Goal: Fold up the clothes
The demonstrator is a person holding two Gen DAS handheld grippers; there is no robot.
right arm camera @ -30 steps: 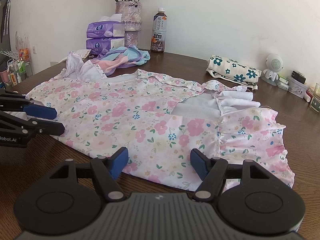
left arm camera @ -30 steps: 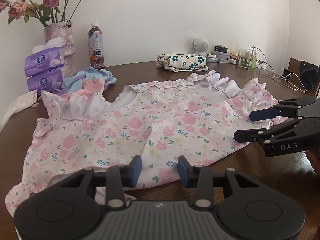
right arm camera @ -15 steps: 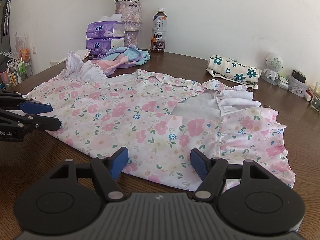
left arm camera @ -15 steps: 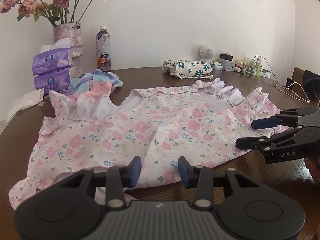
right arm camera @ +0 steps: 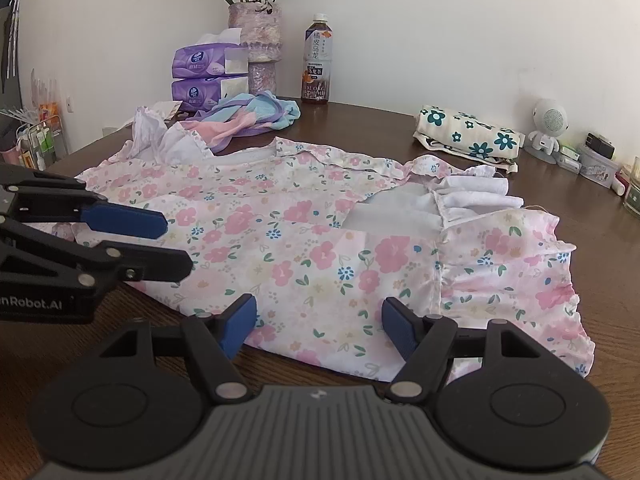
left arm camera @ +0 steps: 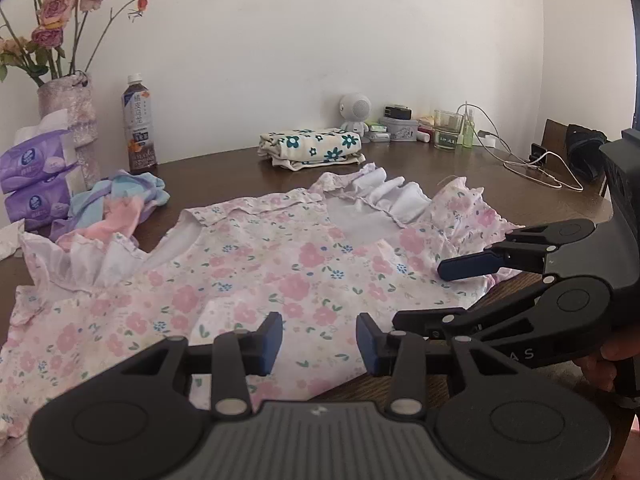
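Note:
A white dress with pink flowers (left arm camera: pixel 280 272) (right arm camera: pixel 320 240) lies spread flat on the brown table (left arm camera: pixel 460 168), its ruffled sleeves at both ends. My left gripper (left arm camera: pixel 320 340) hovers open over the dress's near hem, with nothing between its blue pads. In the right wrist view it reaches in from the left (right arm camera: pixel 176 245), over the dress's left part. My right gripper (right arm camera: pixel 318 326) is also open above the near hem and holds nothing. The left wrist view shows the right gripper (left arm camera: pixel 422 296) close beside the left one, a hand behind it.
A folded cream cloth with teal flowers (left arm camera: pixel 312 148) (right arm camera: pixel 468 136) lies at the back. A pastel clothes pile (left arm camera: pixel 120 200), tissue packs (left arm camera: pixel 36 184), a flower vase (right arm camera: pixel 260 52) and a bottle (left arm camera: pixel 138 124) stand back left. A speaker figure (right arm camera: pixel 548 128), a glass (left arm camera: pixel 448 134) and cables (left arm camera: pixel 532 168) sit back right.
My left gripper has moved right along the near hem, close to the right gripper. The right gripper has hardly moved. Both stay open; the dress lies as before.

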